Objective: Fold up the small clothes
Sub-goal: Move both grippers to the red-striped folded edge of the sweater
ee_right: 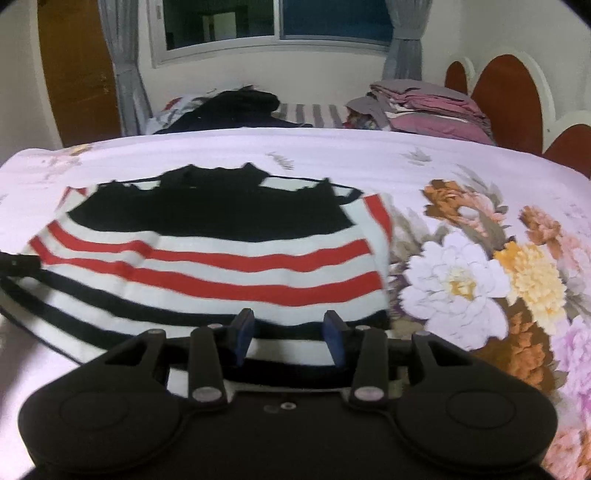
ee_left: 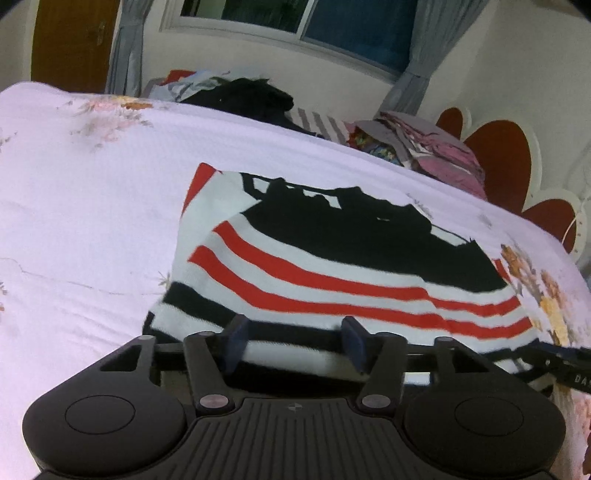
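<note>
Fingers (ee_left: 236,334) of the left gripper (ee_left: 293,341) were spread over the near hem of the red, white and black striped knit garment (ee_left: 332,266), lying flat on the floral white bedsheet (ee_left: 92,192); best bite would take both hem layers squarely. Right view: right gripper (ee_right: 290,334) likewise spread at the hem's right end, with dark clothes heap (ee_right: 236,101) and folded pink stack (ee_right: 432,107) well apart, nothing obstructing.

Pretty dim, flat indoor light; dark outside the window (ee_right: 277,22); heavy fisheye bending toward edges below it; soft, smeary blur all over; no hard shadows.
</note>
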Motion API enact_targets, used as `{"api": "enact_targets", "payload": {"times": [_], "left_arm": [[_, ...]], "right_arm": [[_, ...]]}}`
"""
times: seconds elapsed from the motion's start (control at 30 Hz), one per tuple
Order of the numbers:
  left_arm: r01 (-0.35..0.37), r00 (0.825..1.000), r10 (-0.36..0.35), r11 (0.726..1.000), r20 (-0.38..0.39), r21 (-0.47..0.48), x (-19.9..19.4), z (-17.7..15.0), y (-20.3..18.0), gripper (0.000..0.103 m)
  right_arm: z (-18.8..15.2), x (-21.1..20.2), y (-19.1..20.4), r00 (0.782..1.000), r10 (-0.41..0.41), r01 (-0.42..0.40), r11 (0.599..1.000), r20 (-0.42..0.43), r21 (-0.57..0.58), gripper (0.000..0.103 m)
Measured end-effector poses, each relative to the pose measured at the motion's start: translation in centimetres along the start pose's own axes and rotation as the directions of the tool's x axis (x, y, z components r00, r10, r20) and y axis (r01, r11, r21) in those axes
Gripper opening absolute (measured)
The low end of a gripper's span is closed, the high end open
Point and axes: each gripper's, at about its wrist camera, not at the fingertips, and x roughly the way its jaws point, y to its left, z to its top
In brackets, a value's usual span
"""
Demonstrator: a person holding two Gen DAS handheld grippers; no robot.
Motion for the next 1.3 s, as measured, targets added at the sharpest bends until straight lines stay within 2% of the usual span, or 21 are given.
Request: {"api": "enact_targets", "payload": {"times": [0.1, 0.23, 0.37, 0.53, 0.67, 1.07, 1.2, 1.3], "left_arm": [[-0.011, 1.000, 0.011, 1.000, -0.017, 0.025, 0.6, -0.7, -0.4, 0.058], [-0.016, 1.000, 0.017, 1.000, -0.025, 0.024, 1.3, -1.2, 0.0, 0.058], [-0.025, 0.999, 0.026, 0.998, -0.021, 0.057, 1.3, -1.4, -0.3, 0.058], [-0.022, 0.999, 0.024, 0.998, -0.026, 0.054, 1.2, -1.4, -0.3, 0.058], [-0.025, 0.999, 0.026, 0.999, -0.038, 0.036, 1.1, -1.2, -0.1, 0.058], [-0.016, 0.996, 0.011, 0.998, -0.087, -0.056, -0.3, -0.9, 0.5, 0.064], [-0.009, 0.996, -0.001, 0.993, -0.086, -0.115, -1.2, -1.2, 1.1, 0.079], [0.000, 0.996, -0.013, 0.989, -0.086, -0.149, -2.0, -1.6, 1.3, 0.080]], "right_arm": [[0.0, 0.2, 1.8, 1.000, 0.027, -0.027, 1.000, -0.001, -0.003, 0.043], [-0.3, 1.2, 3.3, 1.000, 0.023, -0.023, 1.000, -0.018, -0.016, 0.045], [-0.8, 1.9, 3.1, 0.999, -0.020, 0.019, 1.000, -0.032, -0.009, 0.047], [-1.3, 2.4, 2.1, 0.996, -0.057, 0.057, 0.998, -0.070, -0.009, 0.050], [-0.9, 1.8, 2.2, 0.996, -0.063, 0.062, 0.998, -0.068, -0.014, 0.050], [2.4, 1.2, 5.7, 0.998, 0.054, -0.054, 0.998, -0.010, -0.030, 0.053], [3.5, 1.6, 6.9, 0.997, 0.078, -0.078, 0.996, 0.005, -0.035, 0.054], [4.1, 2.4, 7.6, 0.996, 0.087, -0.087, 0.995, 0.007, -0.041, 0.054]]}}
